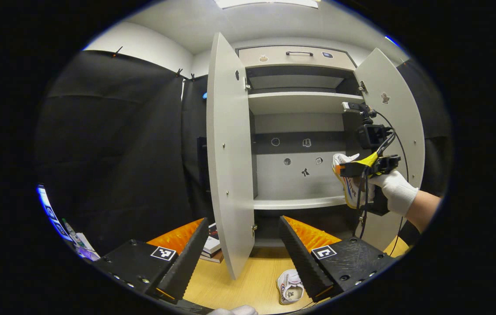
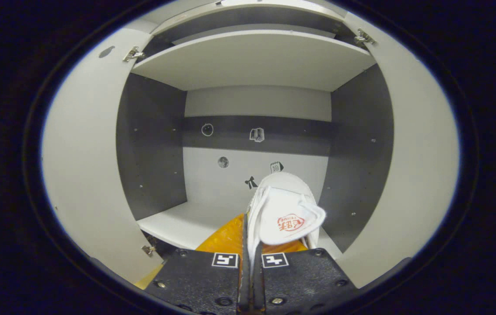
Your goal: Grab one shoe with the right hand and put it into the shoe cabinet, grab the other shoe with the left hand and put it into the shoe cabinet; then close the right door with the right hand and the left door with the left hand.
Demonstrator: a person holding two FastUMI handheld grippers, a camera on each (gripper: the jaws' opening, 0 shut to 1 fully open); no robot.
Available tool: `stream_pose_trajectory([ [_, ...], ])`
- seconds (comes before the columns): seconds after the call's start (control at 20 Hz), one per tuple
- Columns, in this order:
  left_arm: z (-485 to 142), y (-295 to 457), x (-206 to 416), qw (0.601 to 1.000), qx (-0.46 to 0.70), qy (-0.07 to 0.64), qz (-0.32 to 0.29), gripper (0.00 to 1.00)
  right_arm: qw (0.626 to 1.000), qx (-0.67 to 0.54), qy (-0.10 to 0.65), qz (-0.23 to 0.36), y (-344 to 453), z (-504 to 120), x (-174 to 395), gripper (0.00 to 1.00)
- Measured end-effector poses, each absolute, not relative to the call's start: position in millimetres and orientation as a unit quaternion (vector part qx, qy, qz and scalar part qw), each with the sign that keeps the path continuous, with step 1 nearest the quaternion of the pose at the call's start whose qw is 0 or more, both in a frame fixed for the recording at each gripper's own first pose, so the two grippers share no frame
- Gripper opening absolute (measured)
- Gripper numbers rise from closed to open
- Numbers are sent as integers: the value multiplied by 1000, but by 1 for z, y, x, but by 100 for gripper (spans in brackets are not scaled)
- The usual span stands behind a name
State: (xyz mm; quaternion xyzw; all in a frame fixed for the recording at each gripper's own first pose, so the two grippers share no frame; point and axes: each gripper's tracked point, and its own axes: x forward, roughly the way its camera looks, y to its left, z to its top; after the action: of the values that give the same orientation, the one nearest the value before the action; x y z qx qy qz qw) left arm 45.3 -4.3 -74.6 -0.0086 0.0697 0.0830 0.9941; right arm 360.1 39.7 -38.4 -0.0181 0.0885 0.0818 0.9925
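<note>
The shoe cabinet (image 1: 300, 131) stands with both doors open, the left door (image 1: 226, 175) and the right door (image 1: 394, 131) swung towards me. A gloved hand holds my right gripper (image 1: 344, 169) in front of the lower compartment, shut on a white shoe (image 1: 347, 183) that hangs toe-down. In the right gripper view the gripper (image 2: 250, 232) pinches the white shoe (image 2: 285, 210) by its collar, above the front of the lower shelf (image 2: 182, 223). The other white shoe (image 1: 290, 286) lies on the wooden floor below the cabinet. My left gripper (image 1: 243, 221) is open and holds nothing.
An upper shelf (image 1: 300, 103) and a drawer (image 1: 296, 57) sit above the lower compartment. A few books (image 1: 210, 247) lie on the floor behind the left door. Small items (image 1: 72, 238) lie at the far left edge.
</note>
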Motion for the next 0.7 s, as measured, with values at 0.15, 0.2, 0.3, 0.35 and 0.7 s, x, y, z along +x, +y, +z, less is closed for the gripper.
stream_pose_trajectory([
  [0.15, -69, -7, 52, 993, -5, 67, 95, 96, 991, -17, 106, 82, 46, -49, 408, 7],
  [0.2, -67, -6, 54, 993, -1, 65, 102, 96, 990, -23, 112, 78, 47, -54, 420, 7],
  [0.3, -61, -5, 58, 992, 9, 59, 112, 96, 988, -24, 130, 80, 51, -65, 440, 7],
  [0.35, -62, -7, 58, 992, 9, 58, 114, 96, 986, -25, 146, 79, 52, -74, 450, 6],
  [0.7, -61, -12, 69, 991, 4, 60, 117, 100, 965, -17, 254, 64, 43, -116, 475, 18],
])
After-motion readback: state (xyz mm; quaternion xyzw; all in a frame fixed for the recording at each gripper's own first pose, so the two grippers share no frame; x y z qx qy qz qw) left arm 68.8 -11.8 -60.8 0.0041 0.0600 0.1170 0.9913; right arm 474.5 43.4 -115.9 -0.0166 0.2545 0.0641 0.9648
